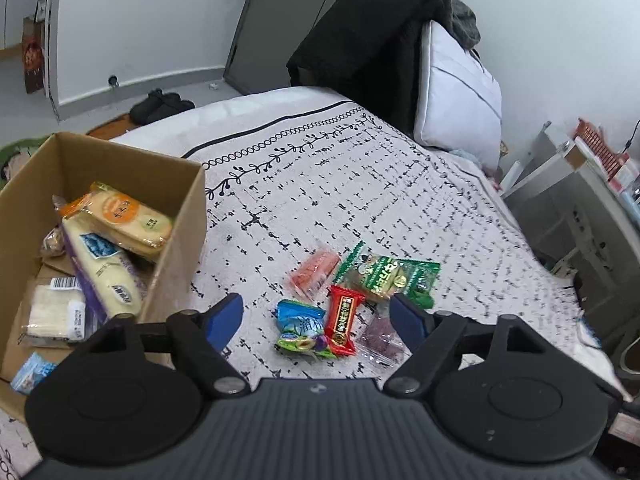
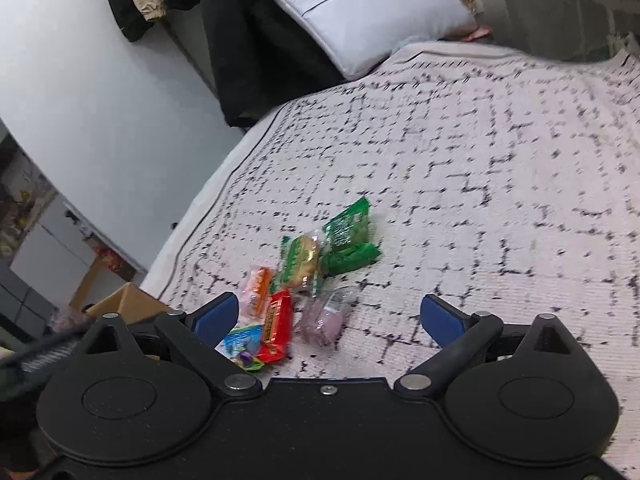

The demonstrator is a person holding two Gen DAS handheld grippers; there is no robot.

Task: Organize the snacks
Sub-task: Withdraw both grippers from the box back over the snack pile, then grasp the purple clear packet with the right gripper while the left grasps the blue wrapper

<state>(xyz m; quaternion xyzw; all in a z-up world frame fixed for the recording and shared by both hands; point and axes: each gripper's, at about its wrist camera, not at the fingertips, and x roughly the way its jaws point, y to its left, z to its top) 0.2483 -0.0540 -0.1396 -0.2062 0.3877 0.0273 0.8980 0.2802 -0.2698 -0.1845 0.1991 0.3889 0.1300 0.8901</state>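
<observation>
Inventorying: several snacks already lying in the cardboard box at nine o'clock, a snack pile remaining on the bed, my left gripper and right gripper hovering spread, empty.

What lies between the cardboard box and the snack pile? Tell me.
Only bare bedspread lies between the cardboard box and the snack pile, seen in the left wrist view.

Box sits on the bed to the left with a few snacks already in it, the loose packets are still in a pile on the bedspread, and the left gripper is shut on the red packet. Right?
Not quite. The left gripper is open and holds nothing; the red packet lies on the bedspread in the pile, as the left wrist view shows. The box and its snacks are as you say.
</observation>
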